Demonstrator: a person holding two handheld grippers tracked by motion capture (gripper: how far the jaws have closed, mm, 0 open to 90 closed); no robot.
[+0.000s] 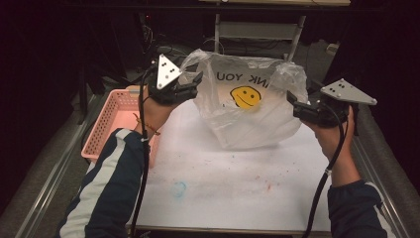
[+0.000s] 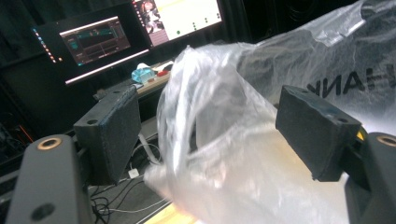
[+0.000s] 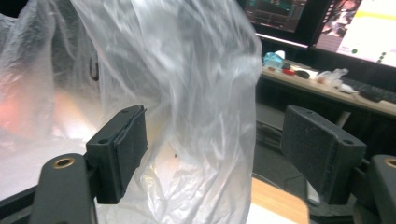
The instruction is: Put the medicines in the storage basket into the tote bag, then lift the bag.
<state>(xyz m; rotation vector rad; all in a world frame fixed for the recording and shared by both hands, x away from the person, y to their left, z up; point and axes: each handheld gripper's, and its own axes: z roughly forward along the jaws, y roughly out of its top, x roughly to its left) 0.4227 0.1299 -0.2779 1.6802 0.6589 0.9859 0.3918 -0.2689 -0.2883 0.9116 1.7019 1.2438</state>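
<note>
Sleeves and forearms rise from the bottom edge; left gripper [image 1: 192, 83] and right gripper [image 1: 294, 102] flank a clear plastic bag [image 1: 247, 106] mid-table [image 1: 223, 173], both gaping wide with bag film loose between their pads, nothing pinched. Pink basket [image 1: 110, 119] sits left.

The person wears a dark navy jacket with white stripes along the left sleeve [image 1: 106, 191]. Each black hand-held gripper carries a grey triangular plate and a black cable.
</note>
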